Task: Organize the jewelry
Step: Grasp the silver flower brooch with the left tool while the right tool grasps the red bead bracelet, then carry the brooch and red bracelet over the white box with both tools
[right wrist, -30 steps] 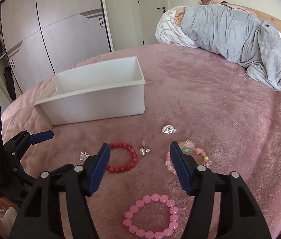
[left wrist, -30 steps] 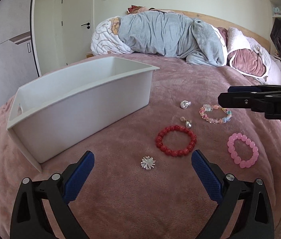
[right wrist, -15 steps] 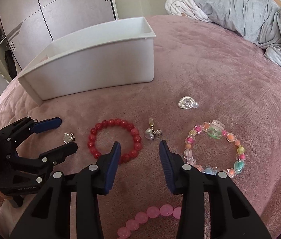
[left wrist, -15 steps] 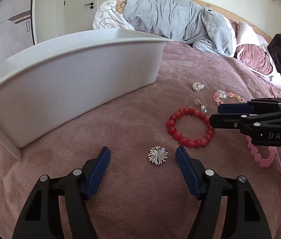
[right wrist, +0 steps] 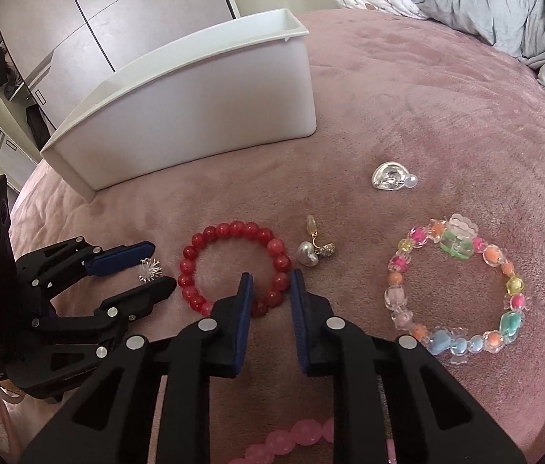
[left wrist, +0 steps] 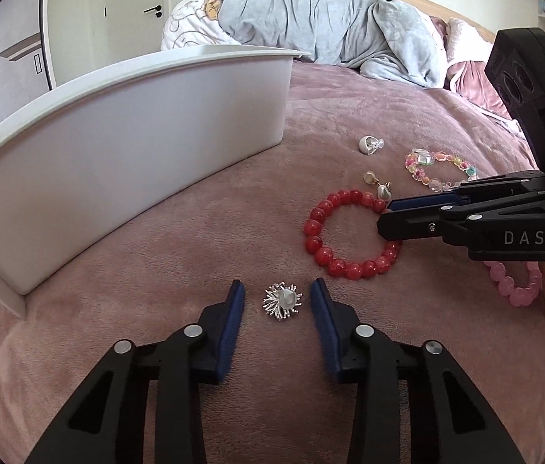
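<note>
Jewelry lies on a pink bedspread (left wrist: 195,255). My left gripper (left wrist: 277,290) is open with its blue pads on either side of a silver starburst brooch (left wrist: 282,301), not touching it; the brooch also shows in the right wrist view (right wrist: 150,270). My right gripper (right wrist: 271,280) is open, its pads straddling the near side of a red bead bracelet (right wrist: 234,266). A pearl earring (right wrist: 313,252), a silver earring (right wrist: 393,176), a multicolour bracelet (right wrist: 458,286) and a pink bracelet (right wrist: 288,442) lie around. A white bin (left wrist: 125,147) stands behind.
A grey duvet (left wrist: 330,27) and pillows lie at the head of the bed. Wardrobe doors (right wrist: 98,19) stand beyond the bin. The bin's near wall is close to the left gripper's left side.
Both grippers have moved down and forward and narrowed. The left now brackets the silver brooch; the right now straddles the red bracelet's near side.
</note>
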`<state>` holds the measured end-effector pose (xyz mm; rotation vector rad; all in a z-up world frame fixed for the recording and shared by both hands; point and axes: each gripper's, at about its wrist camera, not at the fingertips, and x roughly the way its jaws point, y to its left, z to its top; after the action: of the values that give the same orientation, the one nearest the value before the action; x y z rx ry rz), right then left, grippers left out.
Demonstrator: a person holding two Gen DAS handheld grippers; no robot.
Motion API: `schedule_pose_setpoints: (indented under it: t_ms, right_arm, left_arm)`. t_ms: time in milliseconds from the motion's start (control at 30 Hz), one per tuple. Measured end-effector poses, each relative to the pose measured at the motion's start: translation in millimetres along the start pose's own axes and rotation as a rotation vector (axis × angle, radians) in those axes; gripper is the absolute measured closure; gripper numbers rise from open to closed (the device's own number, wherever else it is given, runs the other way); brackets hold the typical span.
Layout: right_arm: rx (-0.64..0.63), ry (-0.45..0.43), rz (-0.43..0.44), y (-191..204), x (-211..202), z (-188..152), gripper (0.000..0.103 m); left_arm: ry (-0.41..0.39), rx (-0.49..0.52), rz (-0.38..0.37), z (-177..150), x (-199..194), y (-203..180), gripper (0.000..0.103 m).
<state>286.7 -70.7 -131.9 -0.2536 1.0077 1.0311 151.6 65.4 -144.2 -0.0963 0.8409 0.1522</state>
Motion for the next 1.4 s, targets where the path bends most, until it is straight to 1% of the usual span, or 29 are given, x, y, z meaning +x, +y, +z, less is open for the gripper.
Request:
schedule_pose_setpoints:
  t_ms: [67,133,200,333,400,633,867,933,1033,1167,1333,1400]
  right_arm:
    - [0.003,-0.003,0.004,0,-1,1,0.086]
    - [0.021,-0.007,0.019,-1,-2,1,0.091]
    - [0.026,-0.016,0.017,0,-5,0,0.093]
    - [0.015,-0.034,-0.002,3,-13,-3,0.093]
    - [0.001,-0.049,-0.026,6,-19,-4,0.093]
    - [-0.046,-0.117,-0.093,26,-46,-8,0.093]
    - [-0.094,-0.161,-0.150,51,-65,-9,0.093]
    - [-0.095,-0.178,-0.155,58,-71,-6,0.093]
    - [-0.105,-0.198,-0.166,69,-77,-3,0.093]
    - [-0.121,-0.195,-0.186,85,-76,-3,0.093]
    - [-0.135,-0.199,-0.175,105,-76,6,0.093]
    - [-0.151,-0.206,-0.169,114,-76,13,0.093]
  left_arm:
    - [0.001,-0.007,-0.002,0,0,1,0.071]
    - [0.000,-0.021,-0.009,0,1,3,0.076]
    - [-0.003,-0.042,-0.024,-1,-1,8,0.081]
    - [-0.018,-0.056,-0.042,-2,-10,10,0.081]
    - [-0.028,-0.056,-0.048,-4,-17,11,0.081]
    - [-0.075,-0.025,-0.028,-10,-50,12,0.081]
    - [-0.118,-0.057,-0.006,-18,-76,30,0.081]
    - [-0.127,-0.068,-0.010,-21,-83,37,0.081]
    - [-0.149,-0.055,-0.001,-23,-93,42,0.081]
    - [-0.172,-0.053,0.002,-29,-108,52,0.081]
    - [-0.180,-0.053,0.022,-41,-122,68,0.081]
    - [-0.193,-0.078,0.011,-45,-128,79,0.081]
